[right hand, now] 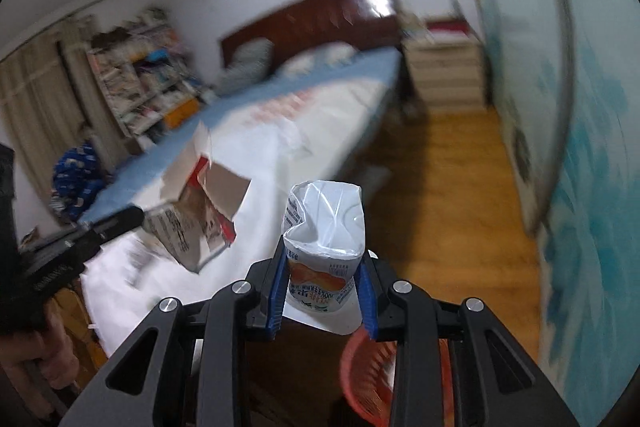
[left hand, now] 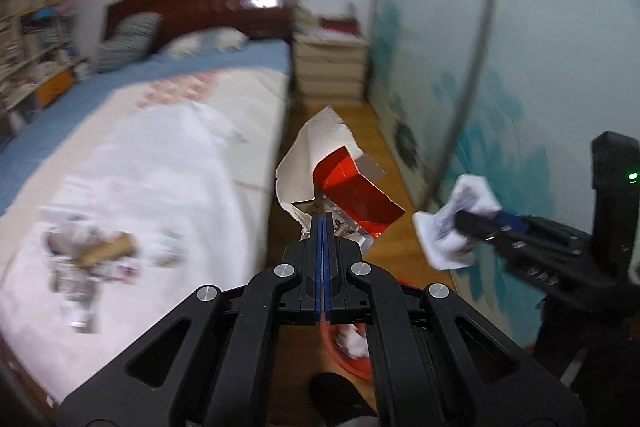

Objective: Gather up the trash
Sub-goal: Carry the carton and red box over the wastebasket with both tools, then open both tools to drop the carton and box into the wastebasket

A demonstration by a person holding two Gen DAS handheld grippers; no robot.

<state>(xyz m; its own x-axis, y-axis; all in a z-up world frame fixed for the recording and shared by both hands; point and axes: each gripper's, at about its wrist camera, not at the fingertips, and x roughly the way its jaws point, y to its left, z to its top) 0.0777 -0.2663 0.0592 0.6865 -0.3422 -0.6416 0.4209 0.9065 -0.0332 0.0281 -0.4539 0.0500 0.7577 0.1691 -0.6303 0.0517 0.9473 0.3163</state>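
We hold two pieces of trash up in the air, and the red basket [right hand: 366, 375] is the spot that matters. Our left gripper [left hand: 323, 223] has its jaws pinched almost flat together on the edge of a torn red and white cardboard box [left hand: 340, 183]. The box sticks out past the jaws, away from us, and it hangs over the floor beside the bed [left hand: 132, 147]. The basket sits low under this gripper, back toward us. Our right gripper [right hand: 324, 283] has its jaws partway open around a squashed white juice carton [right hand: 324, 227]. The carton stands up between the blue pads [right hand: 278, 291], with its long side pointing away from us. The basket is right below it and a bit to the right, so we think this hand is nearer. The carton shows an orange picture and small print, too blurry for us to read. More trash [left hand: 88, 255] lies on the bed, well away from the basket.
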